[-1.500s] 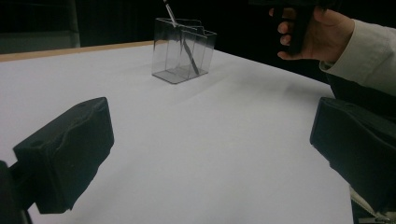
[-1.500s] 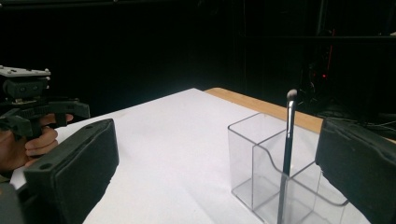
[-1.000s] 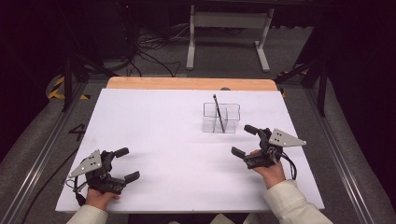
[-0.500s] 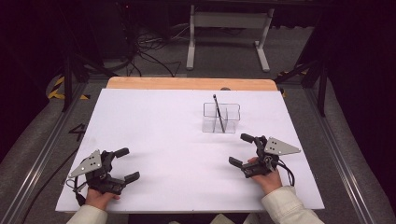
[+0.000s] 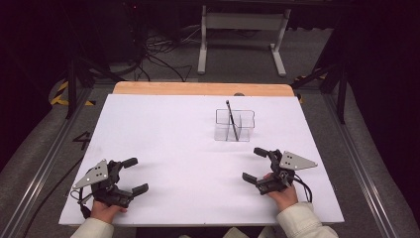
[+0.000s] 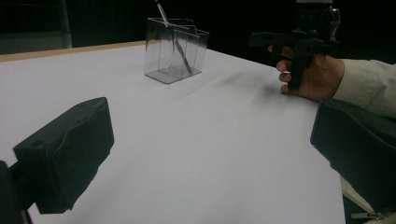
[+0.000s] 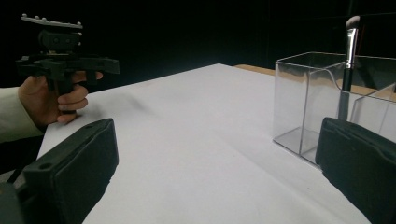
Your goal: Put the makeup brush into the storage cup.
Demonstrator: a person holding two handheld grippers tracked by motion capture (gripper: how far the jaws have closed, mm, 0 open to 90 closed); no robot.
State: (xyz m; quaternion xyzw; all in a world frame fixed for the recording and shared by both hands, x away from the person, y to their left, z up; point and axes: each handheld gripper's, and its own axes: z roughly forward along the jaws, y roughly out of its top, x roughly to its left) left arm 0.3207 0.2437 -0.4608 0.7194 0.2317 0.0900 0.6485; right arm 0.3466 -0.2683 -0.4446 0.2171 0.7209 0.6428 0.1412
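Note:
A clear plastic box point(image 5: 243, 127) with compartments stands right of the middle of the white table point(image 5: 178, 144). A thin black brush-like stick point(image 5: 231, 118) leans upright in it, also seen as the stick point(image 6: 176, 43) and the stick point(image 7: 348, 56). My right gripper point(image 5: 252, 164) is open and empty, nearer the front edge than the box point(image 7: 308, 102). My left gripper point(image 5: 137, 175) is open and empty at the front left, far from the box point(image 6: 173, 56). A hand holds each one.
A wooden strip point(image 5: 198, 89) runs along the table's far edge. Beyond it are floor cables point(image 5: 153, 59) and a metal stand point(image 5: 242, 29). Metal rails point(image 5: 44, 163) flank the table. White surface lies between the two grippers.
My right gripper has drawn back from the box toward the front edge, staying open. The left gripper has not moved.

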